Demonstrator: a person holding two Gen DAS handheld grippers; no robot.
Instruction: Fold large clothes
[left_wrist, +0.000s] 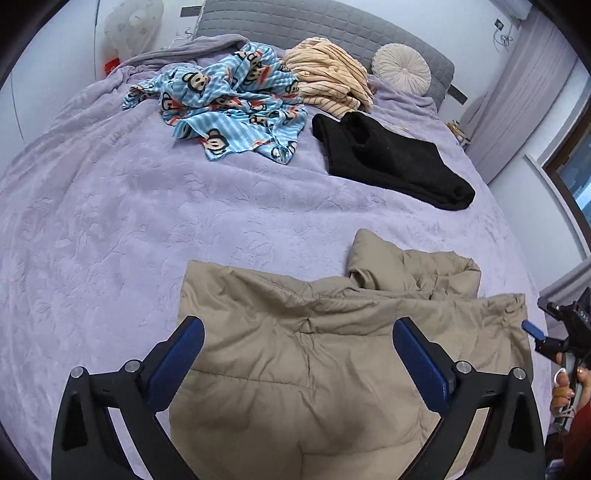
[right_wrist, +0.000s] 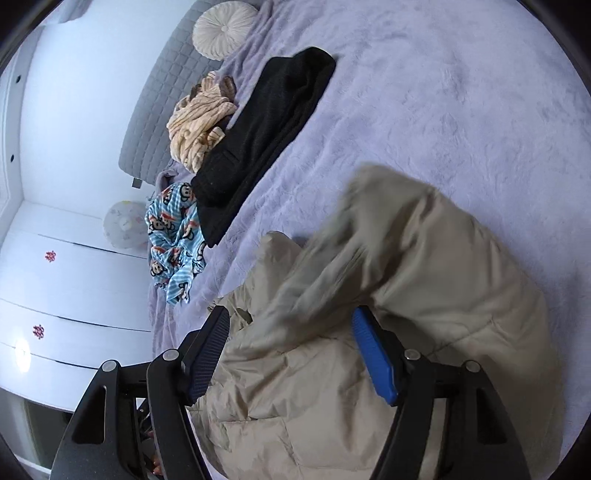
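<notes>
A beige padded jacket lies partly folded at the near edge of a lilac bed. My left gripper is open, hovering just above the jacket's middle, holding nothing. My right gripper is open, its fingers straddling a raised, motion-blurred fold of the jacket without clamping it. The right gripper also shows in the left wrist view, off the jacket's right edge.
Farther up the bed lie a black garment, a blue monkey-print cloth and a cream striped garment. A round cushion leans on the grey headboard. White drawers stand beside the bed.
</notes>
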